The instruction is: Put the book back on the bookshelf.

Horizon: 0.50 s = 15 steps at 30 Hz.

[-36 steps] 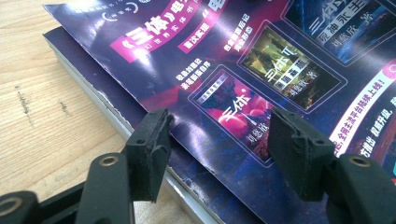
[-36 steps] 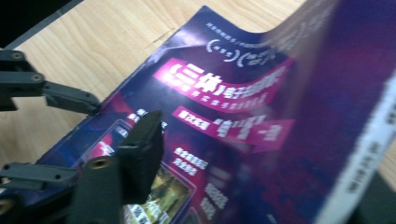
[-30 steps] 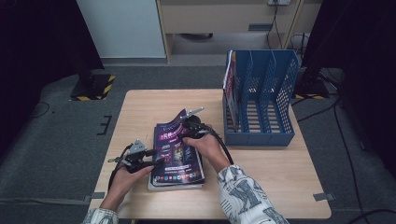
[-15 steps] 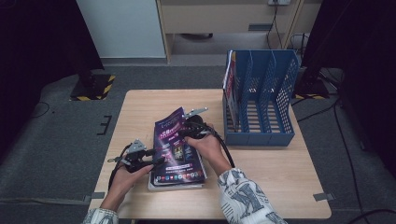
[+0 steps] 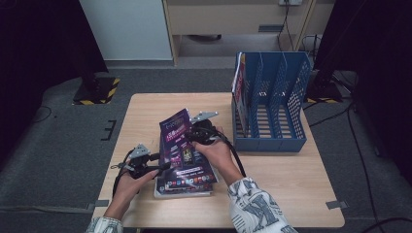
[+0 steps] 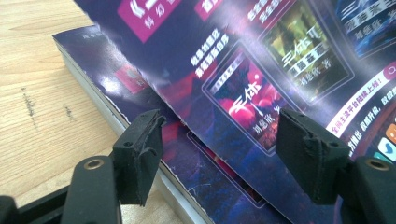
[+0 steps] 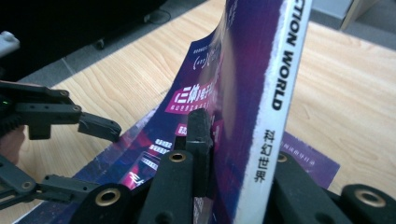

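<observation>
A purple magazine point(image 5: 180, 138) is tilted up off a stack of like magazines point(image 5: 187, 183) on the wooden table point(image 5: 272, 170). My right gripper point(image 5: 193, 136) is shut on its spine edge; in the right gripper view the magazine point(image 7: 252, 93) stands pinched in my right gripper point(image 7: 238, 154), whose jaws have just been closing on it. My left gripper point(image 5: 163, 165) stands open at the stack's left edge, its jaws having just been opening. In the left gripper view my left gripper point(image 6: 219, 135) has the raised cover point(image 6: 261, 70) between its jaws, untouched, above the stack point(image 6: 116, 79).
A blue slotted file rack point(image 5: 272, 102) stands at the table's back right, with a magazine point(image 5: 238, 82) upright in its leftmost slot. Bare wood lies to the left of the stack and along the table's right front. My left gripper point(image 7: 88, 156) appears in the right gripper view.
The right gripper has lifted the top magazine's spine edge a little higher, so the cover tilts more steeply. The left hand has stayed in place.
</observation>
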### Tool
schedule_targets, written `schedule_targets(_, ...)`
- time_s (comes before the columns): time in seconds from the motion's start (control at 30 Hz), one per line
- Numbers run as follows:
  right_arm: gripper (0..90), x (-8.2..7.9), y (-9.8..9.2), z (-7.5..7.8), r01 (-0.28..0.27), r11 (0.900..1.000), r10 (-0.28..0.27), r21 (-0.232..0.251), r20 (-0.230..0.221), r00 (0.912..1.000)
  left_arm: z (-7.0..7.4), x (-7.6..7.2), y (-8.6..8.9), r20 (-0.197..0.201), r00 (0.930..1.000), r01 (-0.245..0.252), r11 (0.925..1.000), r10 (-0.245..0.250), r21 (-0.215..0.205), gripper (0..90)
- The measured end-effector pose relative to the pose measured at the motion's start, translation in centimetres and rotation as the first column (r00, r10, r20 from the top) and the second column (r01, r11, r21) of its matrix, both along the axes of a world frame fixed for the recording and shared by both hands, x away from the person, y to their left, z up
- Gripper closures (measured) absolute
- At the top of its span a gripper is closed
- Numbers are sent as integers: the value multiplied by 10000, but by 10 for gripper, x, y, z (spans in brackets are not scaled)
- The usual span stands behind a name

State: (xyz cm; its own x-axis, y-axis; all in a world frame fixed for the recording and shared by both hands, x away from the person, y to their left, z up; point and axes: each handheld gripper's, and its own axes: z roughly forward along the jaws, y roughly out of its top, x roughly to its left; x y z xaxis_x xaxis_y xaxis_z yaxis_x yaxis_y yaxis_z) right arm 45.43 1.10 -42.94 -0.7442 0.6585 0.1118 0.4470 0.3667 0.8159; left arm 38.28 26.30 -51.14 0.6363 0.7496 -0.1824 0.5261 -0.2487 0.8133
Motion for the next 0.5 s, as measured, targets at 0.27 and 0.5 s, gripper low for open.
schedule_targets(0.27, 814, -13, -5, 15, -543, 9968, 487, 587, 924, 9945, 1, 1, -3, 37, 9999, 103, 9993, -102, -367, 269)
schedule_targets(0.5, 819, -20, -5, 22, -1007, 9912, 882, 863, 1378, 9865, -2, 5, -9, -124, 9996, 253, 9985, -259, -486, 238)
